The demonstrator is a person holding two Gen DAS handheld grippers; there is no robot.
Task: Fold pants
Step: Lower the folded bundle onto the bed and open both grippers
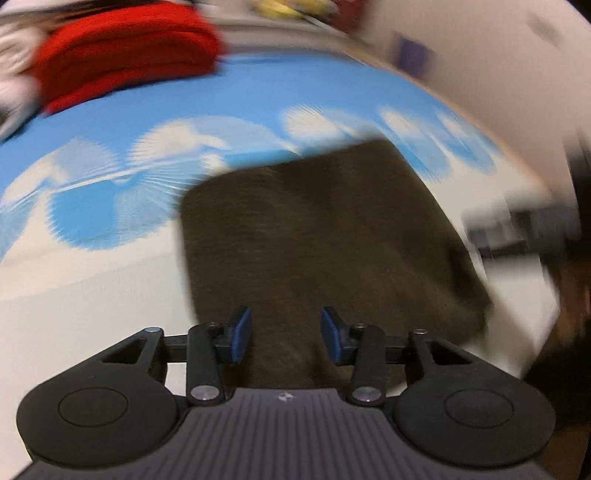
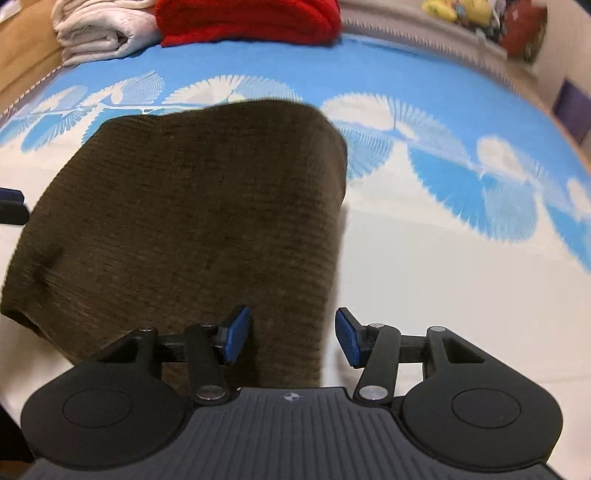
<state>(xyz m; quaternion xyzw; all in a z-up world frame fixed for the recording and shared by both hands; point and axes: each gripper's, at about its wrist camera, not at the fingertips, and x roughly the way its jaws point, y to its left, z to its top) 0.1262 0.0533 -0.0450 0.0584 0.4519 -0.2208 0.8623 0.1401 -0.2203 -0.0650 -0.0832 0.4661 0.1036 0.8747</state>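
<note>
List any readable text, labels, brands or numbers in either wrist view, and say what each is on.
No readable text in either view.
Left gripper: only a small round crosshair mark on its body, no letters.
Right gripper: the same mark, no letters.
Brown pants: no tag or label showing.
Bedsheet: leaf pattern only.
Shelf items: too blurred to read.

Bed sheet [image 2: 443, 66] of bright blue and white with a fan-shaped leaf print covers the surface. At its far edge, a folded red knitted blanket [image 2: 247, 18] lies just beside a folded pale beige cloth bundle [image 2: 99, 33]. Yellow soft toys [image 2: 458, 9] sit on a ledge beyond.
</note>
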